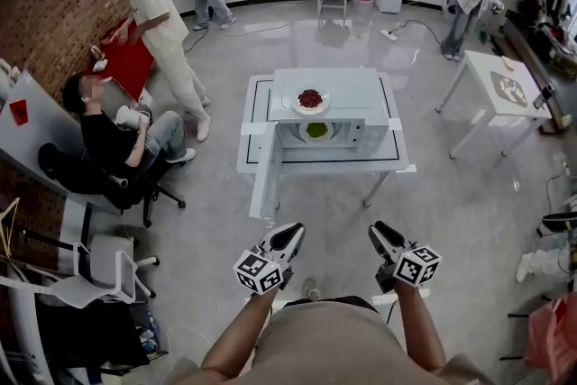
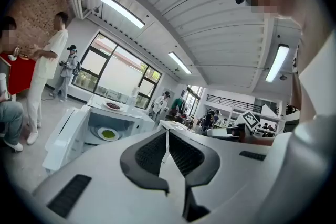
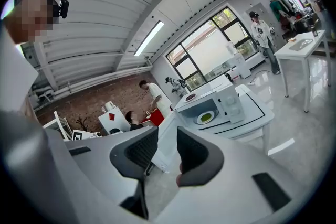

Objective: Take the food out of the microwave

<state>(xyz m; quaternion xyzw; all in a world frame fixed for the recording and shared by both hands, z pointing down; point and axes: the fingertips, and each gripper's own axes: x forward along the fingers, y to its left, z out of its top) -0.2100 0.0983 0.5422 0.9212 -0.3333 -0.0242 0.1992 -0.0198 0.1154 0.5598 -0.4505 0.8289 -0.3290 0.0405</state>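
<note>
A white microwave [image 1: 347,108] stands on a white table [image 1: 397,160] ahead of me, its door [image 1: 266,171] swung open to the left. Inside lies a plate of green food [image 1: 316,131], which also shows in the left gripper view [image 2: 108,134] and the right gripper view [image 3: 205,117]. A plate of red food [image 1: 310,99] rests on the microwave's top. My left gripper [image 1: 287,239] hangs well short of the table with its pads together and nothing in it. My right gripper [image 1: 383,239] is level with it, slightly open and empty.
A person sits on an office chair [image 1: 108,144] at the left, and another in white [image 1: 167,32] stands beyond. A grey chair [image 1: 99,270] is at my near left. A second white table [image 1: 500,90] stands at the right. Bare floor lies between me and the microwave table.
</note>
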